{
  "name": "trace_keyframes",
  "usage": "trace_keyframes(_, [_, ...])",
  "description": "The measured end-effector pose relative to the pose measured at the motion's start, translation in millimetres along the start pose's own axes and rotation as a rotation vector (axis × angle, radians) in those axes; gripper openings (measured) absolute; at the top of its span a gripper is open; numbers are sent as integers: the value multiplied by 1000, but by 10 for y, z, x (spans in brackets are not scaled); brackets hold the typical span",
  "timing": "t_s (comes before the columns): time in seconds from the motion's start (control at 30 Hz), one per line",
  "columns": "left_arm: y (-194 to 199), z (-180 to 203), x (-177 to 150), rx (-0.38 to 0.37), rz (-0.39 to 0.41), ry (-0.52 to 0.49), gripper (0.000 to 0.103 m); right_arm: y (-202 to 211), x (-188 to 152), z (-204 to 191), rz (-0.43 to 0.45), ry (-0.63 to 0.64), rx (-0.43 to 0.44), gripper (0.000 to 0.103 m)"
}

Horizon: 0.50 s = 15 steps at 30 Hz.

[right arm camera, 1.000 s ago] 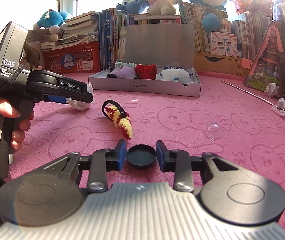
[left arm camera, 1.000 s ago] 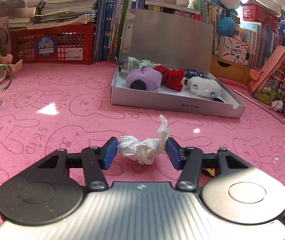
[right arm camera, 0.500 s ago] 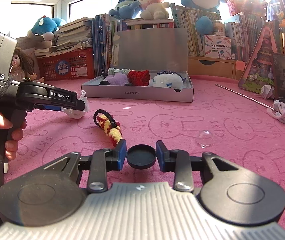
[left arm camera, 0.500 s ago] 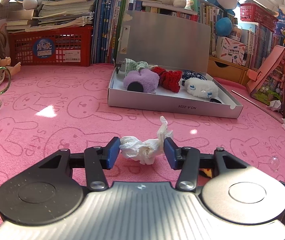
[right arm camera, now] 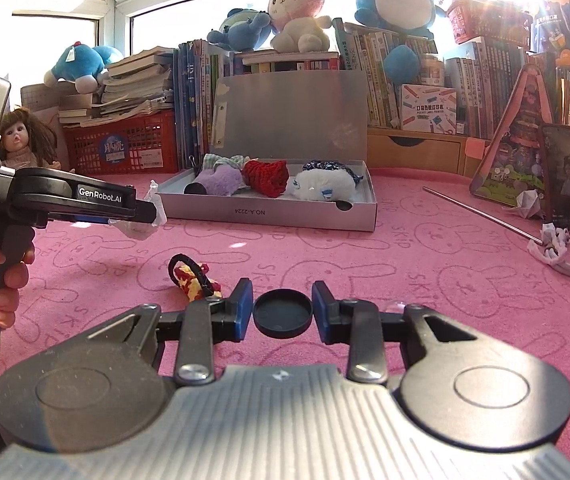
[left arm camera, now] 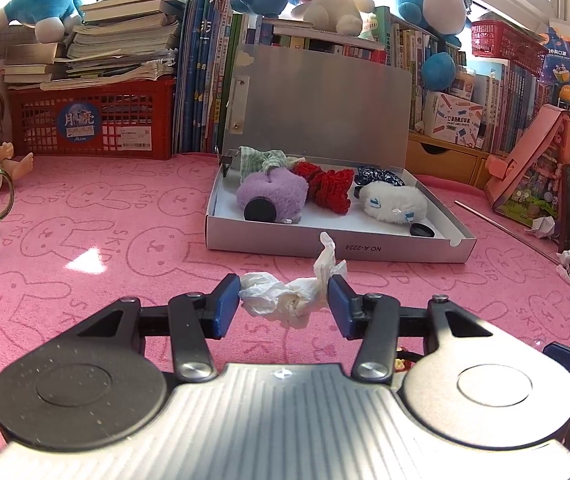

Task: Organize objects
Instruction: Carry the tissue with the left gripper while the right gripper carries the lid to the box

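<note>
Over pink bunny-print cloth (left arm camera: 105, 240), left tongs (left arm camera: 283, 306) pinch tissue (left arm camera: 289, 300), right tongs (right arm camera: 282, 312) a black cap (right arm camera: 282, 312).

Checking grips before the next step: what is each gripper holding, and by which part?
Left gripper: crumpled white tissue, pinched at its two ends. Right gripper: round black lid, clamped across its rim.

A: The cloth (left arm camera: 85, 264) on the table is pink, printed with rabbit outlines; the box (left arm camera: 337, 242) is silver-grey, white inside.

B: Inside it, a lilac plush (left arm camera: 275, 196), a red knit (left arm camera: 331, 190), a white fluffy toy (left arm camera: 395, 202) with blue marks.

A: The tissue (left arm camera: 285, 300) is white; the cap (right arm camera: 283, 312) is black; the pads (right arm camera: 244, 308) are blue.

B: The basket (left arm camera: 93, 120) is red; the knitted toy (right arm camera: 191, 280) is yellow and red.
</note>
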<state>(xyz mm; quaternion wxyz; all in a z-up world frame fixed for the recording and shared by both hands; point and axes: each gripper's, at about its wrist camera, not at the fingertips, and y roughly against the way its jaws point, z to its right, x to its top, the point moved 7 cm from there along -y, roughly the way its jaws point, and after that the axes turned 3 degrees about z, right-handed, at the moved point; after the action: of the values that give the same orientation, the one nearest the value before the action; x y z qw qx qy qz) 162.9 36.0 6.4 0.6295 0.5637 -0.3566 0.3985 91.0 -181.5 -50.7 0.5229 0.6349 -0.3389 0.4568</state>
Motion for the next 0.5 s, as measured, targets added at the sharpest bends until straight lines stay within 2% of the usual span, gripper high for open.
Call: trace_keyframes(0.5, [-226, 100, 377, -13, 43, -46, 55, -459, 637, 320, 28, -59, -34, 37])
